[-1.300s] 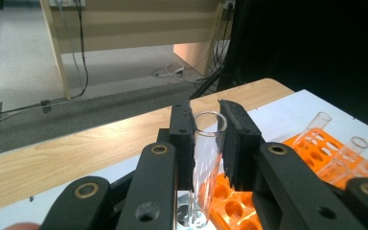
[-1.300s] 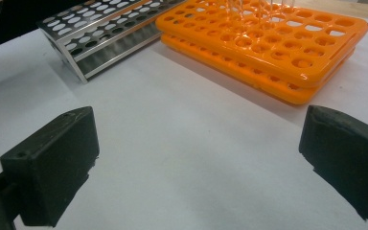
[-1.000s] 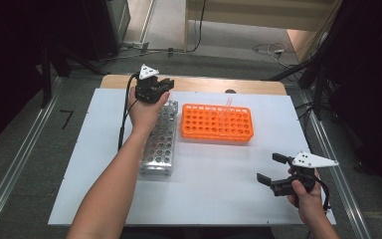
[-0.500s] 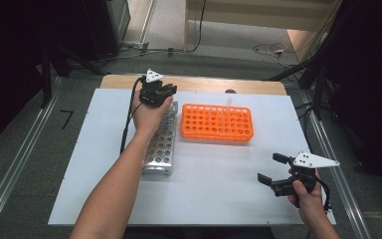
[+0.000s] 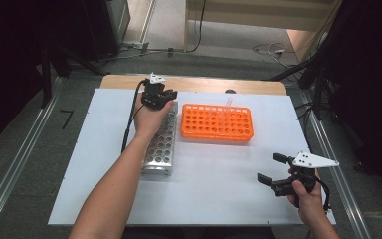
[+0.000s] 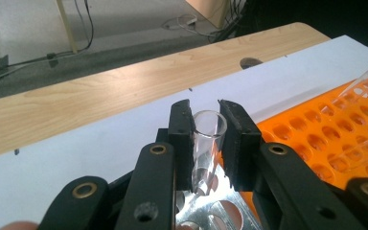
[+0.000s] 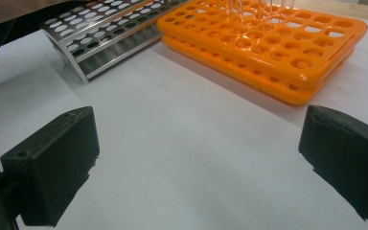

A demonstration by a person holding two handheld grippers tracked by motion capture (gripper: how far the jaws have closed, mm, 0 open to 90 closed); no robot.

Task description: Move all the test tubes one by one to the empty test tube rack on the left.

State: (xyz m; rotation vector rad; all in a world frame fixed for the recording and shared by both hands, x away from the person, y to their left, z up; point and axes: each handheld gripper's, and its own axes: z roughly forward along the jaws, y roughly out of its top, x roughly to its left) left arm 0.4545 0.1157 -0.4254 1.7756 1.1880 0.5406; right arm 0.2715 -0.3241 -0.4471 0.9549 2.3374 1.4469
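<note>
Clamping the clear glass test tube (image 6: 206,143) in your left gripper (image 6: 206,120) over the perforated steel rack (image 5: 160,144), you risk cracking it if it meets a hole tilted, while your right gripper (image 5: 273,169) idles wide apart.

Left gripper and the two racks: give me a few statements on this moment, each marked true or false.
1. The left gripper is shut on a clear test tube. True.
2. That tube hangs over the orange rack. False: it is over the far end of the metal rack.
3. The right gripper holds a tube. False: its jaws stand open and empty above the white mat.
4. A clear tube stands in the orange rack. True.
5. The metal rack lies right of the orange one. False: it lies left.
</note>
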